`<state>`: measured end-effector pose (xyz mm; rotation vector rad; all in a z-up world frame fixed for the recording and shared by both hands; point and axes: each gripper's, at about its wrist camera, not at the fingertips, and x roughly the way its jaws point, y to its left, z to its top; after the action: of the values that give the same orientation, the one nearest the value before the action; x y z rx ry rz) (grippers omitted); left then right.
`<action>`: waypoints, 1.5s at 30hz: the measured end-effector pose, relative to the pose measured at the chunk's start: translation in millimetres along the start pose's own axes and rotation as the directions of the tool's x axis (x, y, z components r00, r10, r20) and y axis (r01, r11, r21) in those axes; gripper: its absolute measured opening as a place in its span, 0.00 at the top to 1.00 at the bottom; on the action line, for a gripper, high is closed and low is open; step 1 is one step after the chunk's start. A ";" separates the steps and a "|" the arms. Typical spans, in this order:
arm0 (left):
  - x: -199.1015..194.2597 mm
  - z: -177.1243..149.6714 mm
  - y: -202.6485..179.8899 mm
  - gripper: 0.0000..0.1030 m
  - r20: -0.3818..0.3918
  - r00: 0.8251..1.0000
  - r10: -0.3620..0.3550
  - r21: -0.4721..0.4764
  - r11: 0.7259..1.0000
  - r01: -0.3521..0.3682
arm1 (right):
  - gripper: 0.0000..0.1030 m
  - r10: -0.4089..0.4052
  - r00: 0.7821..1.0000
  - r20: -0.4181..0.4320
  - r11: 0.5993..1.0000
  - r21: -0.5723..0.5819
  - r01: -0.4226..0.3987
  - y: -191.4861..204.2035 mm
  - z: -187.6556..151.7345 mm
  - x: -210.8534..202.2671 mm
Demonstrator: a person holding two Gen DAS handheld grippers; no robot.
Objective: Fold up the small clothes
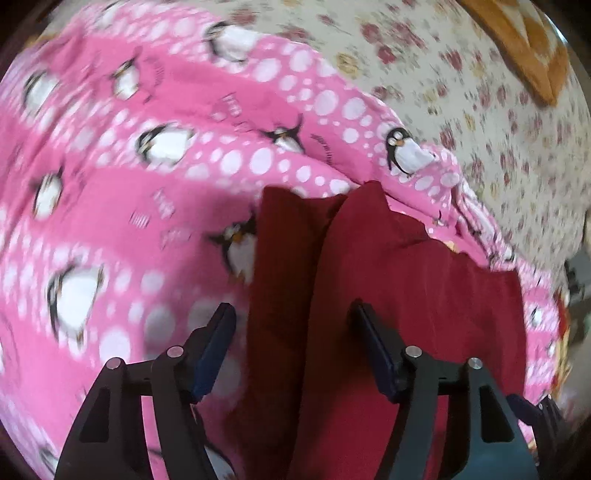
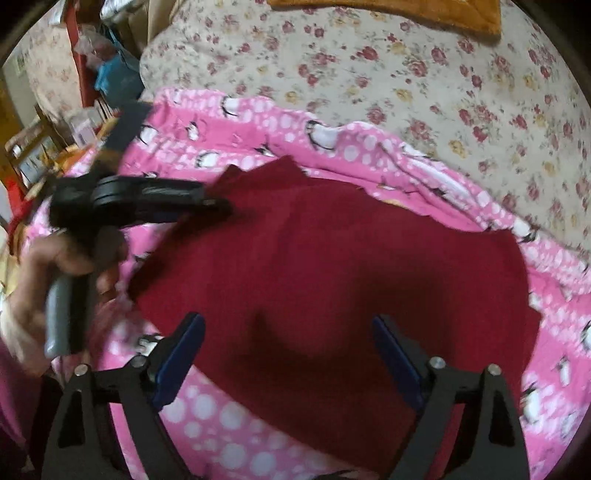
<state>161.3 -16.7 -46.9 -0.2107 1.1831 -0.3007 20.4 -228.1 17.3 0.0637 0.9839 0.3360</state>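
Observation:
A dark red small garment (image 2: 332,266) lies on a pink penguin-print blanket (image 2: 258,125). In the left wrist view the red garment (image 1: 388,295) rises in a fold between the open fingers of my left gripper (image 1: 291,314), which does not close on it. In the right wrist view my right gripper (image 2: 288,325) is open just above the garment's near part. The left gripper also shows there (image 2: 218,203), held by a hand at the garment's left edge; whether it touches the cloth is unclear.
The blanket lies on a bed with a cream floral sheet (image 2: 406,66). An orange cloth (image 2: 388,14) lies at the far edge, also seen in the left wrist view (image 1: 524,48). Cluttered shelves (image 2: 55,140) stand at the left.

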 end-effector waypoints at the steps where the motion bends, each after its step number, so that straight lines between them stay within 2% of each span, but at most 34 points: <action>1: 2.3 4.5 -3.2 0.55 -0.007 1.000 0.006 0.033 0.999 -0.006 | 0.11 0.020 1.000 0.015 1.000 0.009 -0.020 5.2 -1.4 1.9; 3: 8.0 12.5 -6.0 0.55 -0.013 1.000 0.016 0.074 0.997 -0.015 | 0.13 0.041 0.998 0.039 0.999 0.006 -0.041 17.5 -2.5 7.9; 7: 23.2 25.1 -5.2 0.55 -0.078 0.997 -0.020 0.124 0.992 0.030 | 0.23 0.064 0.996 0.055 0.997 -0.035 -0.062 45.6 -5.2 26.1; 13: 28.4 37.3 1.0 0.55 -0.149 0.985 -0.088 0.180 0.977 0.115 | 0.23 0.125 0.989 0.085 0.989 -0.092 -0.117 90.4 -8.9 44.6; 16: 29.1 40.7 6.3 0.55 -0.158 0.980 -0.121 0.172 0.974 0.148 | 0.23 0.081 0.991 0.110 0.984 -0.165 -0.062 113.9 -9.5 51.5; 19: 28.3 36.3 2.4 0.54 -0.133 0.986 -0.101 0.211 0.969 0.128 | 0.23 0.042 0.993 0.107 0.973 -0.229 -0.016 130.3 -16.4 60.7; 22: 31.5 35.8 0.4 0.52 -0.114 0.989 -0.094 0.207 0.971 0.117 | 0.24 -0.021 0.994 0.109 0.955 -0.293 0.052 143.5 -26.9 70.4; 23: 32.8 35.0 -1.6 0.51 -0.107 0.990 -0.089 0.209 0.972 0.110 | 0.27 -0.040 0.993 0.115 0.951 -0.302 0.073 145.0 -28.7 73.0; 24: 32.8 34.5 -2.9 0.51 -0.101 0.992 -0.079 0.217 0.971 0.100 | 0.34 -0.040 0.992 0.122 0.955 -0.289 0.074 142.9 -29.1 73.2; 27: 34.0 34.2 -7.5 0.51 -0.093 0.994 -0.055 0.239 0.968 0.076 | 0.46 0.008 0.992 0.128 0.977 -0.214 0.019 130.1 -23.6 71.8; 30: 35.6 34.7 -10.8 0.50 -0.093 0.995 -0.044 0.245 0.967 0.065 | 0.52 0.028 0.992 0.127 0.983 -0.182 -0.004 123.3 -18.0 72.4; 33: 36.2 35.3 -10.4 0.50 -0.096 0.994 -0.045 0.244 0.968 0.067 | 0.50 0.014 0.992 0.124 0.982 -0.187 0.009 126.0 -18.3 72.4; 34: 36.2 35.3 -10.0 0.49 -0.096 0.994 -0.046 0.244 0.967 0.069 | 0.46 0.004 0.992 0.125 0.978 -0.205 0.022 128.7 -17.7 72.9; 36: 37.1 36.1 -10.9 0.49 -0.097 0.994 -0.049 0.247 0.966 0.072 | 0.32 -0.010 0.994 0.112 0.968 -0.249 0.038 137.6 -20.5 74.7; 38: 37.5 36.4 -10.3 0.48 -0.096 0.994 -0.050 0.249 0.966 0.072 | 0.31 -0.013 0.993 0.120 0.956 -0.288 0.047 144.2 -25.7 72.9; 41: 37.5 35.6 -10.7 0.46 -0.093 0.995 -0.044 0.255 0.965 0.066 | 0.32 -0.018 0.993 0.120 0.958 -0.282 0.052 143.4 -24.7 76.3; 45: 38.5 34.7 -12.8 0.45 -0.092 0.995 -0.042 0.263 0.963 0.065 | 0.65 -0.003 0.992 0.125 0.977 -0.213 0.030 129.7 -15.0 78.0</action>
<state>205.4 -41.5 -63.9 0.0056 1.2092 -0.5163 15.2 -82.9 -27.5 -0.1191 0.8200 0.4169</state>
